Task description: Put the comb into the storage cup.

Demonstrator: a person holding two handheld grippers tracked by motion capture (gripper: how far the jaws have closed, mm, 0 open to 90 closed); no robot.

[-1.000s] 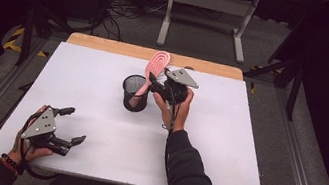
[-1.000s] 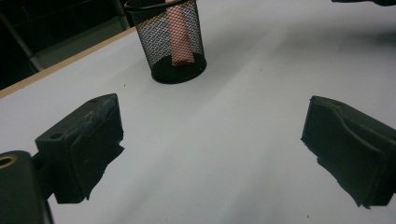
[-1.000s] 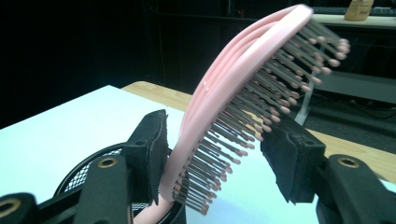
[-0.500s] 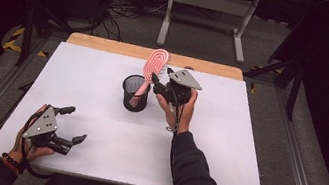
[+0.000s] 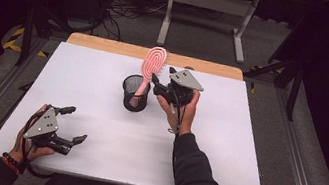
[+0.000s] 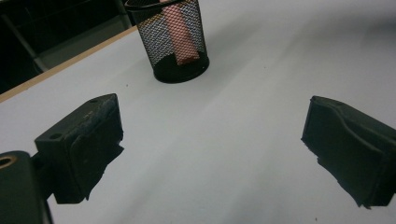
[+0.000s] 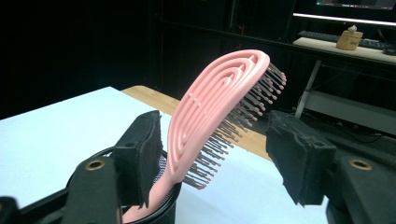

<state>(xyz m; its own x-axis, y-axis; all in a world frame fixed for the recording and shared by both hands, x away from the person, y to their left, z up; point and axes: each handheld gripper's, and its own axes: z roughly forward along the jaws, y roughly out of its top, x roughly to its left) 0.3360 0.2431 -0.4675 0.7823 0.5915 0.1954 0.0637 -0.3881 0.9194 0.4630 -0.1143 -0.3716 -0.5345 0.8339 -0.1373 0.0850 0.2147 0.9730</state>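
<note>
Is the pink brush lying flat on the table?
No, the brush stands with its handle inside the mesh cup, its head leaning up above the rim.

The right hand-held gripper (image 7: 212, 158) has just been opening its jaws: the pink hairbrush (image 7: 212, 116) stands between them, one pad close at its back, the other clear of the bristles. The brush now rests by its handle in the black mesh cup (image 5: 135, 93) (leaning, head up), no longer pinched.
</note>
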